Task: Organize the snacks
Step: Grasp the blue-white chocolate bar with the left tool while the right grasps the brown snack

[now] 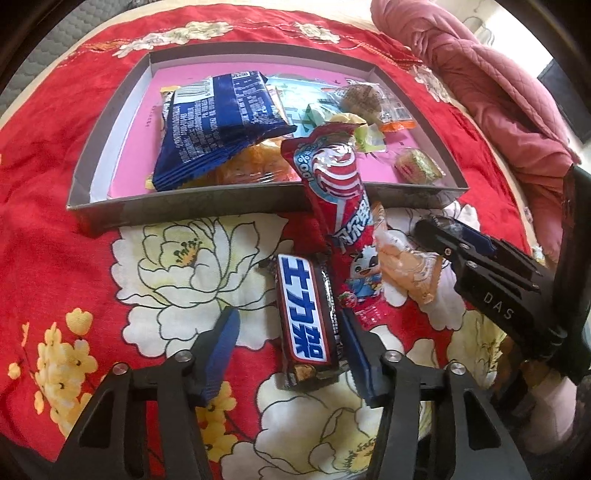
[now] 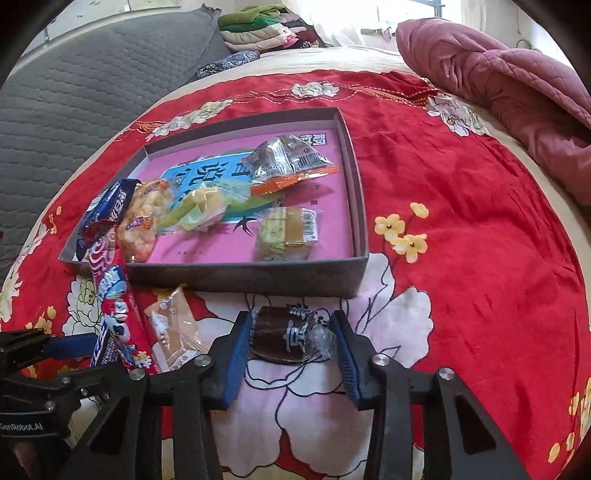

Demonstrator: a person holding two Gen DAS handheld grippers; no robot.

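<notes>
Now the right gripper (image 2: 291, 341) is pinching the dark brown clear-wrapped snack (image 2: 286, 338); squeeze gently. Left gripper (image 1: 288, 343) is straddling the brown chocolate bar (image 1: 306, 325), unclenched.

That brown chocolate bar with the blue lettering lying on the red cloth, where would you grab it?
Grab the chocolate bar across its narrow middle, coming down from above. It lies flat with both long sides reachable, and the left gripper already straddles them. Its crimped ends are too flimsy to hold, and the red candy packet crowds one side.

Red floral bedspread (image 2: 461, 177), pink quilt (image 2: 498, 81), grey mattress (image 2: 92, 74), folded clothes (image 2: 266, 26)
</notes>
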